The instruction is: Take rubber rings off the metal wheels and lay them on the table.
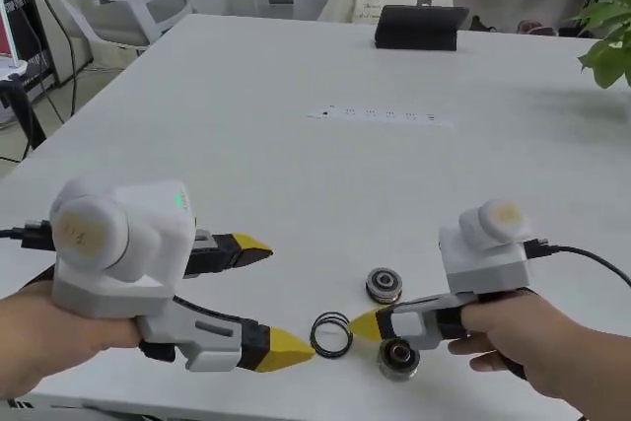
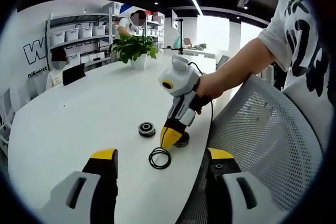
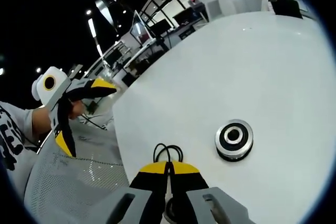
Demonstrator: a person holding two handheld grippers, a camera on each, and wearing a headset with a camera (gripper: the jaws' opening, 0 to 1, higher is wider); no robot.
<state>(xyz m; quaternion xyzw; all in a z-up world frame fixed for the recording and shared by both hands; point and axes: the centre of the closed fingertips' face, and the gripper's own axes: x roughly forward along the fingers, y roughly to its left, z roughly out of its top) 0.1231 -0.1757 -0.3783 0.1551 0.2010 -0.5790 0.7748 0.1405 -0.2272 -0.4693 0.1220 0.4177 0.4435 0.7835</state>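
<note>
Two thin black rubber rings [image 1: 331, 334] lie overlapped on the white table [image 1: 325, 175], near its front edge. One metal wheel [image 1: 385, 285] stands just behind them. A second wheel [image 1: 398, 357] sits under my right gripper [image 1: 361, 325], which is shut, its yellow tip at the rings' right edge. My left gripper [image 1: 276, 298] hovers left of the rings with its jaws wide open and nothing between them. In the left gripper view the rings [image 2: 159, 158] lie ahead of the open left gripper [image 2: 163, 156]. In the right gripper view the rings [image 3: 168, 153] lie just past the shut right gripper [image 3: 169, 165].
A white power strip [image 1: 380, 115] lies mid-table. At the far edge a person sits behind a black case [image 1: 415, 29]. A plant [image 1: 609, 32] stands at the far right. White chairs [image 1: 118, 7] stand to the far left.
</note>
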